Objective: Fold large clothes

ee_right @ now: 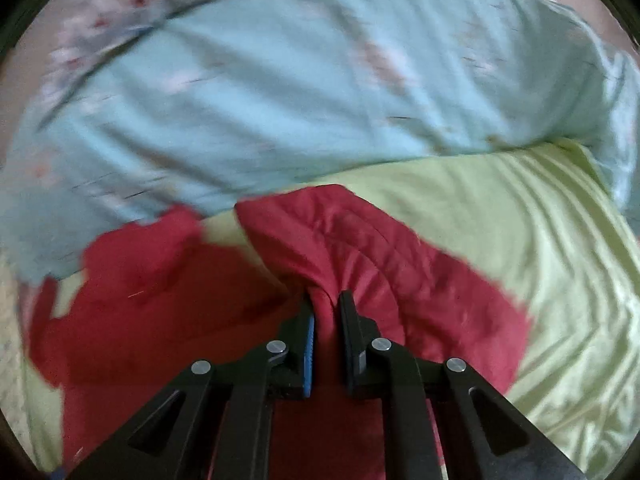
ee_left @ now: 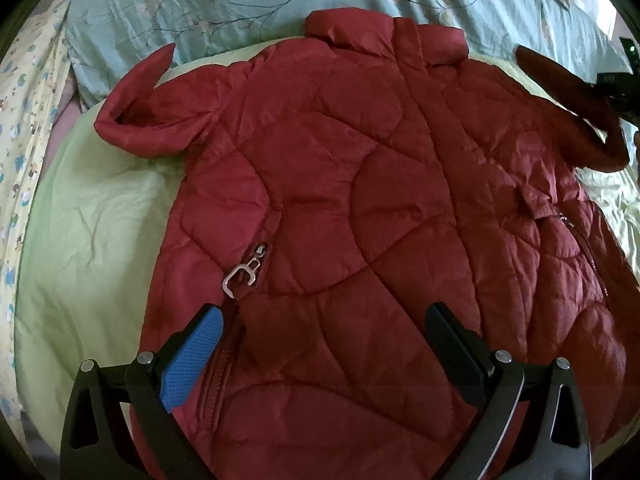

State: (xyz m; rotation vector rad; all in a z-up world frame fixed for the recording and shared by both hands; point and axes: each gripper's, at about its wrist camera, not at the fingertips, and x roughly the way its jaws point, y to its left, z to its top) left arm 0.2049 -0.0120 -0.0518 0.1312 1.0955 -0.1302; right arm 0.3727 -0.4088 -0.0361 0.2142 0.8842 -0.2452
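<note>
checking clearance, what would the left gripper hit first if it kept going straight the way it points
Most likely the red jacket: the open left gripper points down at its quilted front, with nothing between. How far off is unclear.

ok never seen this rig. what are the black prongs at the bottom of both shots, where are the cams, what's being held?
No robot arm here: a person holds a two-finger gripper in each hand, and a fisheye camera on each looks along its fingers. The prongs are those fingers.

The left wrist view shows the left gripper open, poised over a red quilted jacket spread front-up on a green sheet, with a blue floral duvet behind.

The right wrist view, blurred, shows the right gripper shut on a bunched fold of the jacket's sleeve.
</note>
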